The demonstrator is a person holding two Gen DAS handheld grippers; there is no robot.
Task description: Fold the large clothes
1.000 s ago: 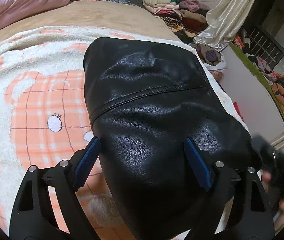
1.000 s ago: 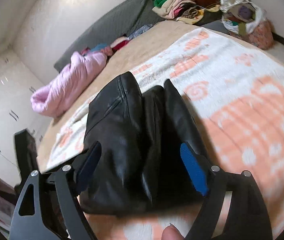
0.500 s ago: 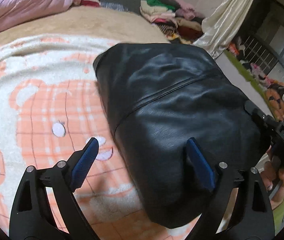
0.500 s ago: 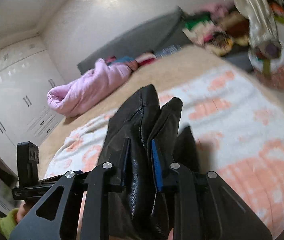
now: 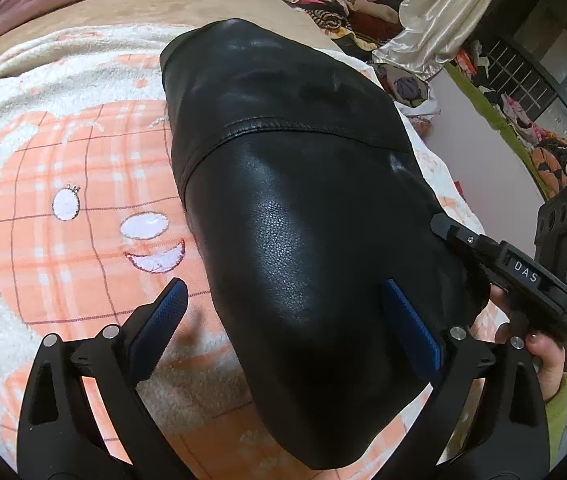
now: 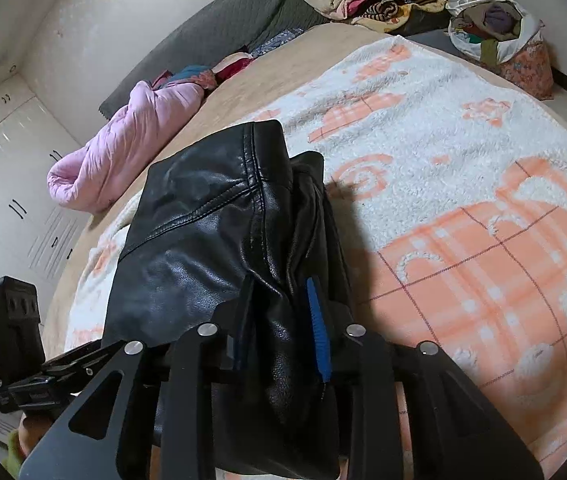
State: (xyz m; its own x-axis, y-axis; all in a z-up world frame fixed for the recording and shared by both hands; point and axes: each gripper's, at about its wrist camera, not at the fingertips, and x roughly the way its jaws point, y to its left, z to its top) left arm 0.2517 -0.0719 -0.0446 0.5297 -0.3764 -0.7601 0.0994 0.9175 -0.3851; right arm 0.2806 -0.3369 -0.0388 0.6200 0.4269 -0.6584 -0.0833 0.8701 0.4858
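Plainly, "DAS" on right gripper [image 5: 525, 276].

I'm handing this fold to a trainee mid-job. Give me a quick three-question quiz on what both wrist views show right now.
1. True or false: the left gripper is clamped on the black leather garment.
2. What sits between the pads of the right gripper? A) the pink quilt B) a bunched fold of the black leather garment C) nothing
3. In a few words, what does the garment lie on?

Key:
1. False. Its jaws stand wide and have just been opening, with one pad over the garment and the other over the blanket.
2. B
3. The white and orange plaid blanket on the bed.
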